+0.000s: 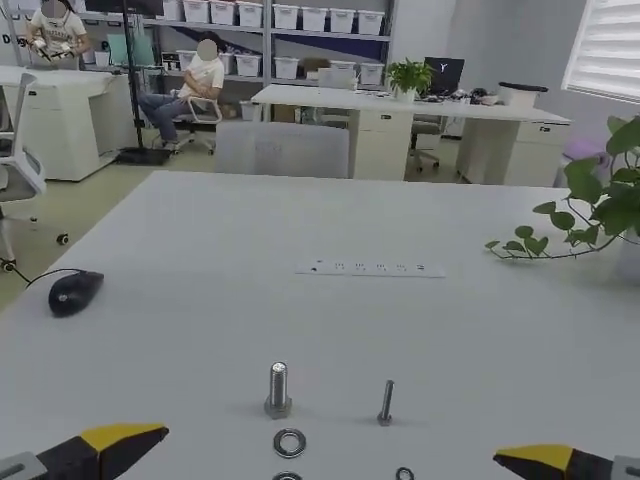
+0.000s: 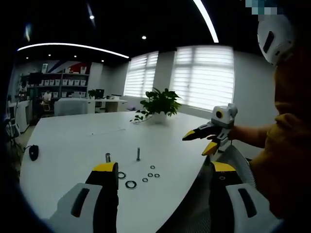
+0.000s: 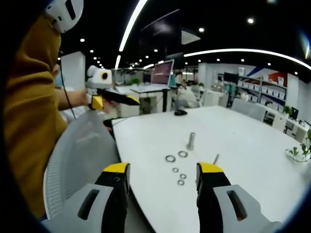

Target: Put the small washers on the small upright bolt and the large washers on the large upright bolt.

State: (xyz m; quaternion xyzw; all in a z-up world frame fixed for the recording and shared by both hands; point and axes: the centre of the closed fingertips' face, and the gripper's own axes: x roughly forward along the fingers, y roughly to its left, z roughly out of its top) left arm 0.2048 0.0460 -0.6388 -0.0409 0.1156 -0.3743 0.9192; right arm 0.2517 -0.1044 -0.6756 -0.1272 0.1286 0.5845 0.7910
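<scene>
Hovering level at the table (image 1: 200, 250) edge, the left claw (image 2: 165, 167) and right claw (image 3: 163, 167) both gape wide, empty.

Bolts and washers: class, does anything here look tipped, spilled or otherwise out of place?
Nothing stands out. The large bolt and small bolt both stand upright on the table, and the washers lie flat, loose beside them, none yet on a bolt.

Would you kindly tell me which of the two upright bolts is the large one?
The left bolt in the head view: it is much thicker than the thin bolt to its right.
</scene>
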